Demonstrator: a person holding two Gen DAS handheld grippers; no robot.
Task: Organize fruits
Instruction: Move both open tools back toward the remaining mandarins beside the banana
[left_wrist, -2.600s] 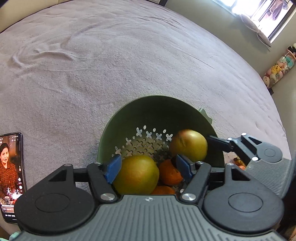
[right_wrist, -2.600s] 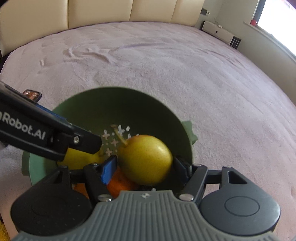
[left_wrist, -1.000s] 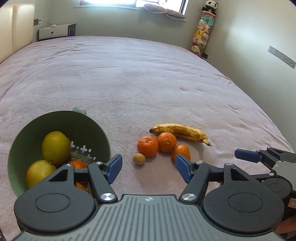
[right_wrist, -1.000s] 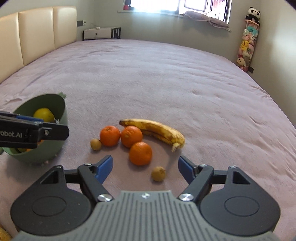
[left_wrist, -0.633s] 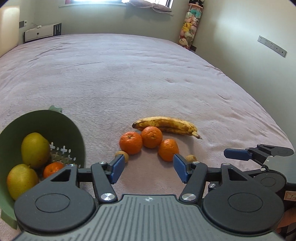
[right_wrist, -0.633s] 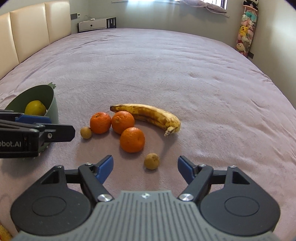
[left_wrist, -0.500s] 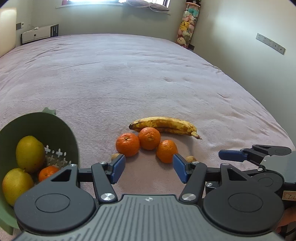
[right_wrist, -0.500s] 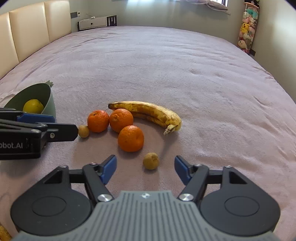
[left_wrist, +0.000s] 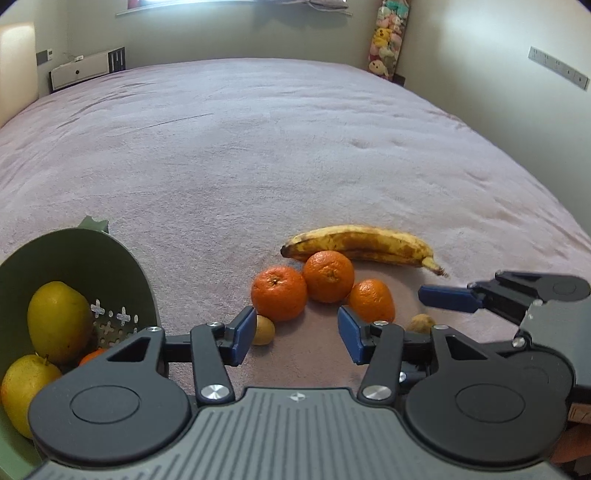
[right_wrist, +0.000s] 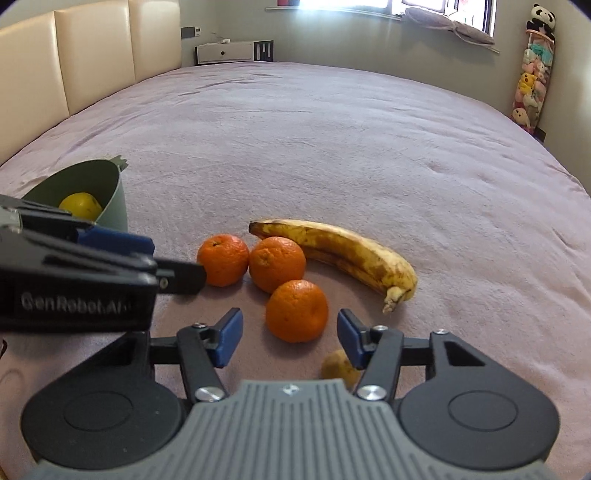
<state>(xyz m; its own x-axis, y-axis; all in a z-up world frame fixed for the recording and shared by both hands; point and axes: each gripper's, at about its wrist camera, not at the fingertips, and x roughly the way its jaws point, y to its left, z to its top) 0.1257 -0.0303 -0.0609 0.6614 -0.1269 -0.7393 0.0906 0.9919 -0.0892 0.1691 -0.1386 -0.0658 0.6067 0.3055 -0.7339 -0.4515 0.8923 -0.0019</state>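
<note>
Three oranges (left_wrist: 279, 293) (left_wrist: 328, 271) (left_wrist: 371, 301) lie bunched on the pink blanket, a spotted banana (left_wrist: 362, 245) behind them. A small brown fruit (left_wrist: 264, 330) sits by my left gripper's (left_wrist: 297, 332) left finger, a second one (right_wrist: 340, 367) by my right gripper's (right_wrist: 288, 338) right finger. Both grippers' jaws are closing and grip nothing. The nearest orange (right_wrist: 297, 310) sits between the right fingertips, untouched. Only bare blanket lies between the left ones. The green bowl (left_wrist: 122, 258) holds two yellow pears (left_wrist: 59, 321) and an orange.
The bowl (right_wrist: 110, 184) stands left of the fruit pile, tilted. My left gripper's body (right_wrist: 74, 280) crosses the left of the right wrist view. Padded headboard (right_wrist: 92, 55) at far left, plush toys (right_wrist: 532, 77) hang at the far right wall.
Both grippers have left the bowl, where the pears now lie, swung over to the loose fruit and sunk toward it. Their jaws have narrowed over the last second.
</note>
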